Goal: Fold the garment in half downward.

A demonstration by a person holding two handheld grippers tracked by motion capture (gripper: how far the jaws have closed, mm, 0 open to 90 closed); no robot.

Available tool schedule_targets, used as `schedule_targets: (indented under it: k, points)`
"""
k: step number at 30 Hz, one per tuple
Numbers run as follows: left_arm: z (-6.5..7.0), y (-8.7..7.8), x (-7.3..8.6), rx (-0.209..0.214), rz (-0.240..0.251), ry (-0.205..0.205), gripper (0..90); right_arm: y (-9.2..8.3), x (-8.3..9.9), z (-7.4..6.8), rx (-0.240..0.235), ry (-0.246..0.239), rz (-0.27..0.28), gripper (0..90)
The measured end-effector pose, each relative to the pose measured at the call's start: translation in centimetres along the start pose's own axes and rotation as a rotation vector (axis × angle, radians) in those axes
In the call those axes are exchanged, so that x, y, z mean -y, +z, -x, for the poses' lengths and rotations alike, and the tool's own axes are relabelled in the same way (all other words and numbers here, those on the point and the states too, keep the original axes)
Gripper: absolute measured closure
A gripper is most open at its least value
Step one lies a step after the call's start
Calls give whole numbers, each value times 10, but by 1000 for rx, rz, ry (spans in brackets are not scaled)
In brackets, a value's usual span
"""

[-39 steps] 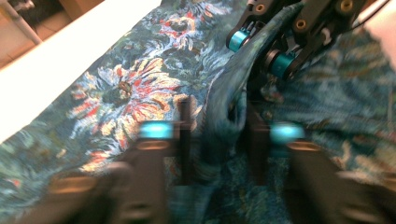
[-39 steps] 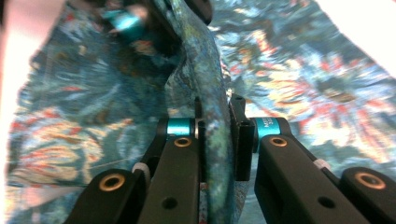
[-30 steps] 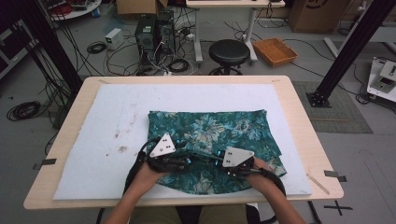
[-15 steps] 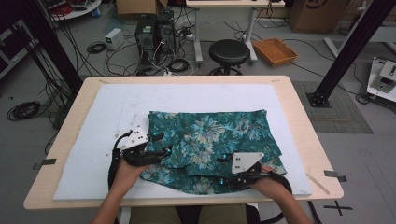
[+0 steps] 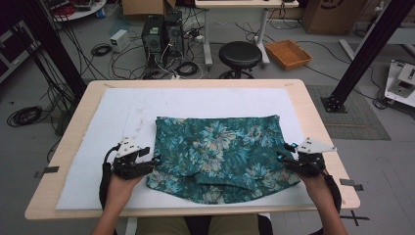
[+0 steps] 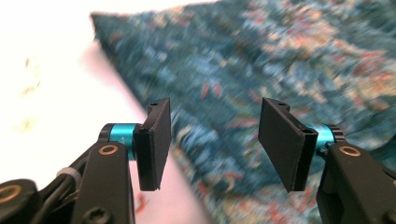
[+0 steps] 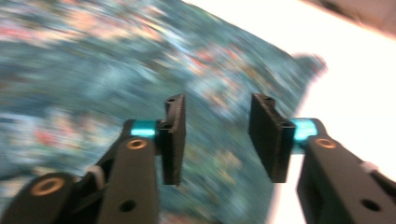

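White mat (image 5: 205,100) under floral cloth (image 5: 220,147), left gripper (image 5: 155,159) and right gripper (image 5: 283,152) agape alongside

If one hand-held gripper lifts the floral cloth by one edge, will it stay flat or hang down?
The floral cloth would probably hang down limp: it lies folded in soft layers with a wavy near edge. It looks thin, so likely light for its spread. Pushed, it may bunch up rather than slide on the white pad, whose surface looks soft and matte.

Cloth (image 5: 220,154) lies on the mat (image 5: 98,117), between both tools.
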State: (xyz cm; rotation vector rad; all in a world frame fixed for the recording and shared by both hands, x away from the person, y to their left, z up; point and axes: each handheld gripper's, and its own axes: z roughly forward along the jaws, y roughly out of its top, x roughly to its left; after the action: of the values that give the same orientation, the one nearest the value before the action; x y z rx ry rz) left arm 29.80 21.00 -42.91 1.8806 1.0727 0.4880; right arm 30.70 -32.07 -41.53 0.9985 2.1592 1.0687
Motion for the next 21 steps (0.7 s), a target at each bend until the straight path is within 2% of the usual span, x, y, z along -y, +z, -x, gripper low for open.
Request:
schedule_targets:
  k: [1, 3, 5, 7, 9, 11, 15, 18, 21]
  points:
    - [0, 0, 2, 6, -9, -2, 446, 1, 4, 5, 23, 34, -24, 596]
    - [2, 1, 5, 12, -21, 7, 492, 3, 12, 10, 32, 91, -62, 596]
    - [3, 2, 7, 18, -20, 11, 526, 5, 18, 11, 27, 113, -81, 595]
    - [3, 2, 10, 9, -30, 21, 542, 6, 23, 11, 29, 108, -94, 569]
    - [2, 3, 12, 10, -36, 14, 546, 7, 26, 13, 36, 114, -103, 550]
    - [2, 4, 14, 13, -42, 7, 550, 7, 27, 13, 36, 121, -101, 550]
    - [5, 9, 15, 13, -67, 12, 568, 8, 27, 11, 24, 103, -107, 578]
    - [9, 15, 15, -2, -103, 55, 592, 8, 26, 9, 5, 91, -99, 594]
    - [14, 19, 14, -9, -125, 121, 708, 10, 25, 7, -13, 84, -106, 609]
